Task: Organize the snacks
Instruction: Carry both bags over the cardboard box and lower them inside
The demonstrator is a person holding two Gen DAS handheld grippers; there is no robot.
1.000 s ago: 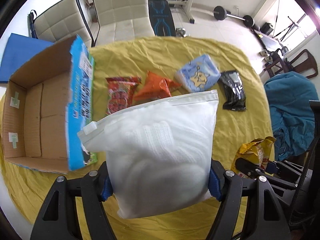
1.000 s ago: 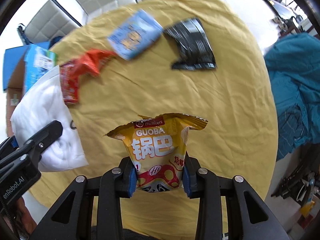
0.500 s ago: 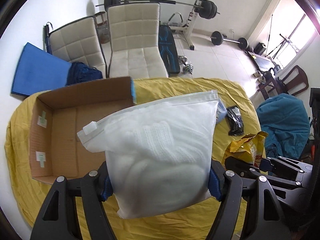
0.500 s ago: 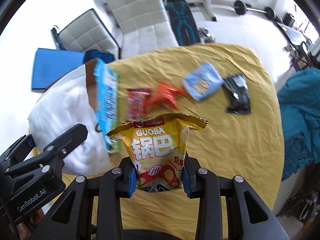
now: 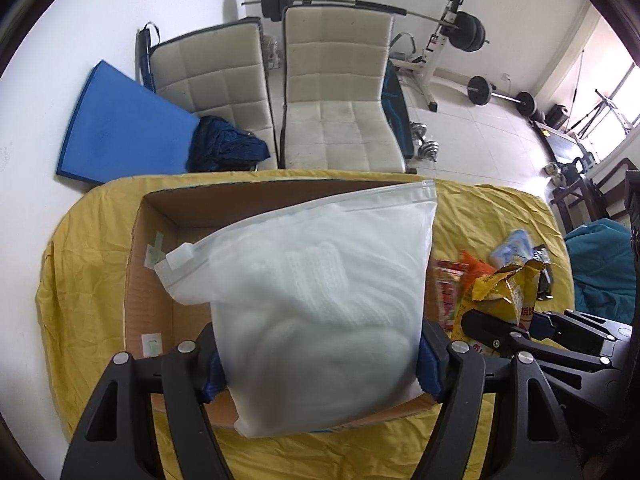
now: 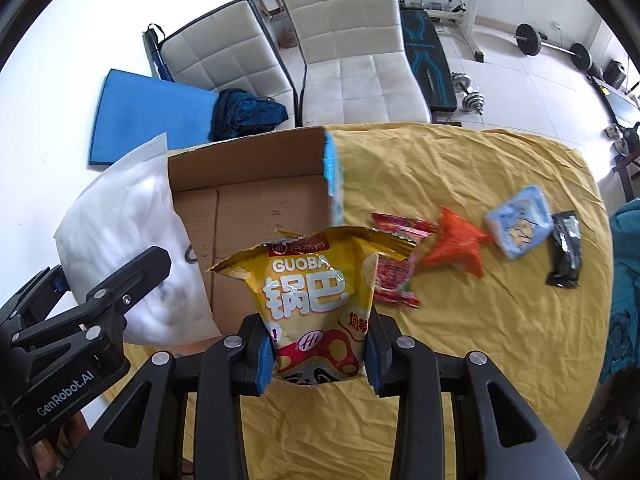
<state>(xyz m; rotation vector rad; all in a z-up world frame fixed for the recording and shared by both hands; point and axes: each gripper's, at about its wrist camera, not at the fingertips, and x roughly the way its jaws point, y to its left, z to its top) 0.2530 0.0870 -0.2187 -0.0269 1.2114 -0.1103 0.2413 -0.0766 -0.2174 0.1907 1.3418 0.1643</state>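
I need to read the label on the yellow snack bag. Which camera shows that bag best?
The right wrist view: the yellow snack bag faces the camera, print legible, pinched in the right gripper. The left wrist view catches only its crumpled top edge-on at the right, partly hidden behind the gripper.

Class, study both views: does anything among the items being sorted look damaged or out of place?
Yes. The yellow snack bag in the right gripper has a torn, gaping top. The white zip bag in the left gripper seems to hold knitted fabric, not a snack.
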